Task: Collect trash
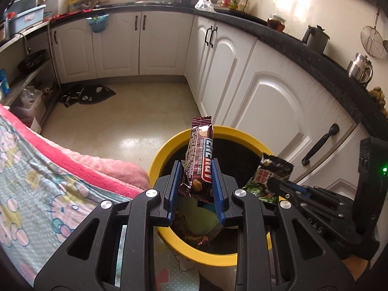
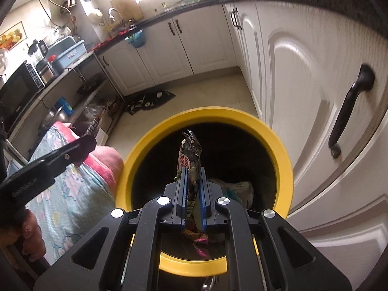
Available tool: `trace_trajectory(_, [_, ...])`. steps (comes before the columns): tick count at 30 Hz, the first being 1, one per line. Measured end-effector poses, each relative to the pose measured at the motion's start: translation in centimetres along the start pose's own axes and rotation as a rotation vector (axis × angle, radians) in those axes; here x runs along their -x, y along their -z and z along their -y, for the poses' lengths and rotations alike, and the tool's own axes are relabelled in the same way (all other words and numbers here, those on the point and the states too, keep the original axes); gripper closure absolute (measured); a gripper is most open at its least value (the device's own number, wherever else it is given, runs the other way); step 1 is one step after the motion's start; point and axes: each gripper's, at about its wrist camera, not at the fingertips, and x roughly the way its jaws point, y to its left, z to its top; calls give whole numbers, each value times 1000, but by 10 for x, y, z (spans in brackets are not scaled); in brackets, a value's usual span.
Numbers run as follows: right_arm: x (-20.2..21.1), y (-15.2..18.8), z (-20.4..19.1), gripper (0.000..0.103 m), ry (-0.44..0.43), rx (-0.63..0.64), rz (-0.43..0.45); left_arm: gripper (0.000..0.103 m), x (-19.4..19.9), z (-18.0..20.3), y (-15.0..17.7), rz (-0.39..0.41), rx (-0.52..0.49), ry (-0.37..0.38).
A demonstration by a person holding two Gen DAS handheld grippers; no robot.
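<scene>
A yellow-rimmed trash bin (image 1: pixel 160 155) stands on the kitchen floor beside white cabinets; it also shows in the right wrist view (image 2: pixel 281 150). My left gripper (image 1: pixel 196 163) is shut on a brown snack bar wrapper (image 1: pixel 200 155), held upright over the bin's opening. My right gripper (image 2: pixel 193 168) is shut on a dark green snack packet (image 2: pixel 190 152) over the bin; the packet also shows in the left wrist view (image 1: pixel 269 174), just right of the left gripper. Several wrappers (image 2: pixel 238 188) lie inside the bin.
A pink and patterned blanket (image 1: pixel 36 169) lies just left of the bin. White cabinet doors with black handles (image 2: pixel 349 106) stand close on the right. A dark floor mat (image 1: pixel 87 94) lies farther off by the far cabinets.
</scene>
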Motion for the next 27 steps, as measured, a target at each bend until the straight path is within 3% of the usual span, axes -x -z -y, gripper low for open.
trace_trajectory(5, [-11, 5, 4, 91, 19, -19, -29, 84, -8, 0, 4, -22, 4, 6])
trace_trajectory(7, [-14, 6, 5, 85, 23, -23, -37, 81, -10, 0, 4, -27, 5, 6])
trace_trajectory(13, [-13, 7, 10, 74, 41, -34, -32, 66, -13, -1, 5, -31, 12, -3])
trace_trajectory(19, [-5, 9, 12, 61, 66, -49, -13, 47, -4, -10, 8, -22, 27, -33])
trace_trajectory(22, [3, 9, 10, 51, 79, -49, 8, 30, 5, -17, 8, -8, 39, -53])
trace_trajectory(25, [11, 7, 8, 49, 86, -50, 29, 19, 18, -25, 9, 10, 48, -74])
trace_trajectory(27, [18, 5, 4, 34, 95, -51, 44, 11, 28, -31, 10, 26, 54, -88])
